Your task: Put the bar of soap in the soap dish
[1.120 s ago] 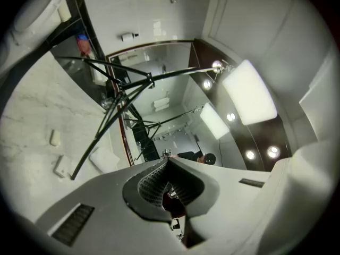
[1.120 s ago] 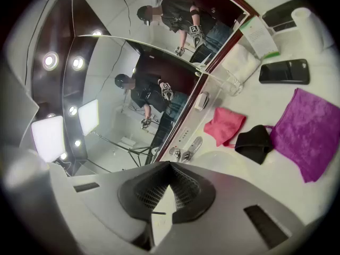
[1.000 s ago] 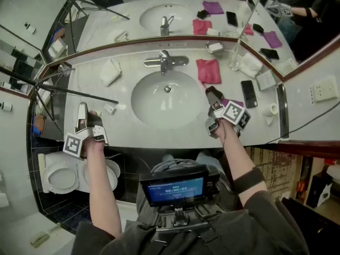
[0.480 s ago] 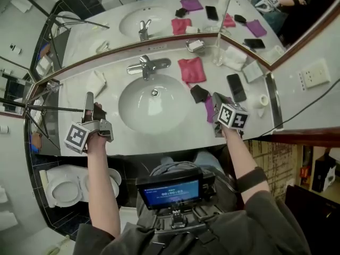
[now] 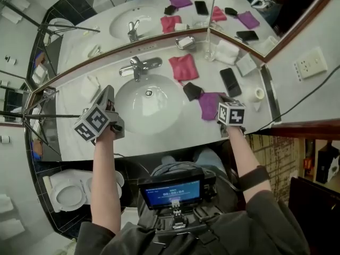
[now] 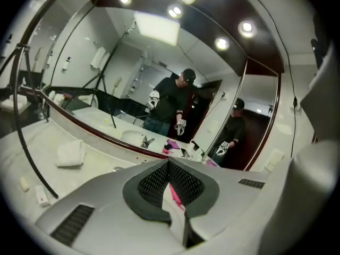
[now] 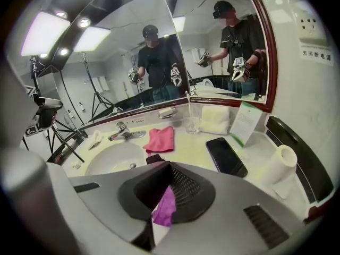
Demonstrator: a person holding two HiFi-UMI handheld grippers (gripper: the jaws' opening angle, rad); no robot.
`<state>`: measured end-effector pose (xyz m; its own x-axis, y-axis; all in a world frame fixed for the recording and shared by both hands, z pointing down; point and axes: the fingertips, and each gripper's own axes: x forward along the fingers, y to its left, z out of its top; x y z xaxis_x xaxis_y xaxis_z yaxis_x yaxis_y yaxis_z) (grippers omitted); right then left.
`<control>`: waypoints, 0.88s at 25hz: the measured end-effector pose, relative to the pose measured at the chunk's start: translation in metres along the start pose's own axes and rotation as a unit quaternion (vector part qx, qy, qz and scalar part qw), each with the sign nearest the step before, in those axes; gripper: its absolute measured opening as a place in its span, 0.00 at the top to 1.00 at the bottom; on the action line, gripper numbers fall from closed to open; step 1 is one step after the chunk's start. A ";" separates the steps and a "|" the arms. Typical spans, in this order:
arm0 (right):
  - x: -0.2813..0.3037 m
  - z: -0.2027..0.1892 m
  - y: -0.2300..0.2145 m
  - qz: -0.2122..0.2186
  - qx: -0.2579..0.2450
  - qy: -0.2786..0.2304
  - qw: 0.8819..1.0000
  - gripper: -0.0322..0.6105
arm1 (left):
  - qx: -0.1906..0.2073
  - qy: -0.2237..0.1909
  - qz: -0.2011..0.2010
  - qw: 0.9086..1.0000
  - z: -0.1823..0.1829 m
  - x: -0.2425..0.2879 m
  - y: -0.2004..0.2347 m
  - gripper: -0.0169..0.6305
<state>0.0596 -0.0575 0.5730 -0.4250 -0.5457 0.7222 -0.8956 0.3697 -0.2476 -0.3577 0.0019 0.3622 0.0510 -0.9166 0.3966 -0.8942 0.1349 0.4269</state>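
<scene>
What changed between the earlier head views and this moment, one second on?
The left tongs rolled and shifted right, toward the basin. The right tongs drew back to the right, uncovering most of the purple cloth. Both stayed shut and empty; nothing was taken or let go. The red cloth, small black item, phone and soap dish kept their places.

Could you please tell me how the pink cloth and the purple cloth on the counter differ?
The pink cloth is rose-red, the purple cloth violet. The pink cloth lies behind the basin, beside the tap; the purple cloth lies right of the basin, nearer the front edge. Both lie flat on the counter.
</scene>
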 end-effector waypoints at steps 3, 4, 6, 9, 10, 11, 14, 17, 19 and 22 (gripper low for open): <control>-0.002 -0.011 -0.011 -0.008 0.003 0.034 0.999 0.92 | 0.054 0.048 0.031 0.997 -0.018 0.013 -0.009 0.97; -0.003 -0.013 -0.013 -0.008 0.006 0.040 0.999 0.92 | 0.074 0.061 0.040 0.995 -0.024 0.016 -0.011 0.97; -0.005 -0.017 -0.019 -0.009 0.009 0.049 0.999 0.92 | 0.108 0.083 0.047 0.990 -0.037 0.024 -0.020 0.97; -0.008 -0.022 -0.026 -0.011 0.010 0.060 0.998 0.92 | 0.147 0.109 0.053 0.982 -0.057 0.035 -0.031 0.97; -0.009 -0.023 -0.027 -0.010 0.010 0.062 0.998 0.92 | 0.157 0.116 0.054 0.979 -0.065 0.038 -0.034 0.97; -0.009 -0.024 -0.028 -0.009 0.009 0.064 0.998 0.92 | 0.163 0.124 0.054 0.977 -0.072 0.042 -0.037 0.97; -0.012 -0.029 -0.034 -0.008 0.007 0.071 0.997 0.92 | 0.169 0.145 0.049 0.974 -0.100 0.051 -0.046 0.97; -0.014 -0.033 -0.039 -0.001 0.011 0.073 0.997 0.92 | 0.158 0.172 0.047 0.971 -0.133 0.058 -0.049 0.97; -0.015 -0.035 -0.043 0.001 0.013 0.075 0.997 0.92 | 0.152 0.191 0.052 0.968 -0.152 0.058 -0.048 0.97; -0.018 -0.041 -0.048 0.000 0.015 0.078 0.997 0.92 | 0.150 0.214 0.061 0.963 -0.175 0.055 -0.046 0.97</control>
<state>0.1156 -0.0348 0.5981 -0.4011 -0.4216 0.8133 -0.9004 0.3449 -0.2653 -0.2361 0.0110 0.5071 0.0587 -0.6536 0.7546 -0.9903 0.0574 0.1268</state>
